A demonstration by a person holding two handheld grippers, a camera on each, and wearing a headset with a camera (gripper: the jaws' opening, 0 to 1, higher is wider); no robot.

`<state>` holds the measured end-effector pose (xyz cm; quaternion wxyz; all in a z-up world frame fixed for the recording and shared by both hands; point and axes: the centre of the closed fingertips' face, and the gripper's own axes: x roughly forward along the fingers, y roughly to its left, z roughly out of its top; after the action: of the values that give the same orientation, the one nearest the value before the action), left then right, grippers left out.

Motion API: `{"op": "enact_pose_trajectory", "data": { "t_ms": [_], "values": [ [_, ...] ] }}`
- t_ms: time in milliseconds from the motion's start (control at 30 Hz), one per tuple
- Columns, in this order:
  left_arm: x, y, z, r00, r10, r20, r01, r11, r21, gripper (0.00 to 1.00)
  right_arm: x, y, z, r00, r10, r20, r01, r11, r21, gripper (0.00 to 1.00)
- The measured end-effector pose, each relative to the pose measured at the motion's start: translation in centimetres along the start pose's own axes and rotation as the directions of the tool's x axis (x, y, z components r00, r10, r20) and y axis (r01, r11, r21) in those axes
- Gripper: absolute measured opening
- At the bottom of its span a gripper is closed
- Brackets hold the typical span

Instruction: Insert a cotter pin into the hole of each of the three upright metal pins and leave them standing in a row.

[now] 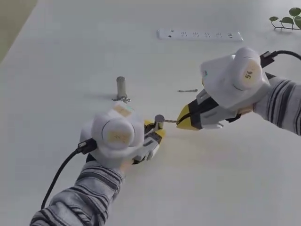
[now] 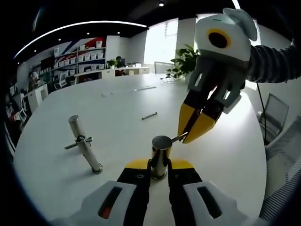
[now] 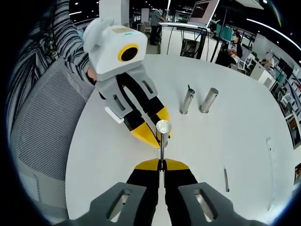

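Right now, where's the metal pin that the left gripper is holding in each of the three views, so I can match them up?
Head view: held pin just below centre, at the left gripper's jaws.
Left gripper view: low centre, clamped upright between the jaws.
Right gripper view: centre, its round top showing.
Shared landmark: loose cotter pin, lying flat.
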<state>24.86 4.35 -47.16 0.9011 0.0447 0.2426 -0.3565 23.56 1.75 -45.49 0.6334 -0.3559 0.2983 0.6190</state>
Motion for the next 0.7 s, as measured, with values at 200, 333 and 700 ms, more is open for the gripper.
{"op": "enact_pose_trajectory", "data": {
  "t_ms": [200,333,700],
  "values": [
    [0.1,0.0,-0.1,1.0000,0.004,-0.003,-0.004,1.000,0.023,0.10,-0.1,-0.2,0.1,1.0000,-0.001,-0.001,0.001,1.000,0.027,0.00],
    [0.1,0.0,-0.1,1.0000,0.008,-0.006,-0.007,0.999,0.042,0.09,-0.1,-0.1,0.2,0.9999,-0.005,-0.016,0.005,1.000,0.018,0.00],
    [0.1,0.0,-0.2,0.9999,0.016,-0.001,-0.016,0.999,0.043,0.09,0.3,0.2,1.1,0.9998,-0.017,-0.011,0.017,1.000,0.008,0.00]
  ]
}}
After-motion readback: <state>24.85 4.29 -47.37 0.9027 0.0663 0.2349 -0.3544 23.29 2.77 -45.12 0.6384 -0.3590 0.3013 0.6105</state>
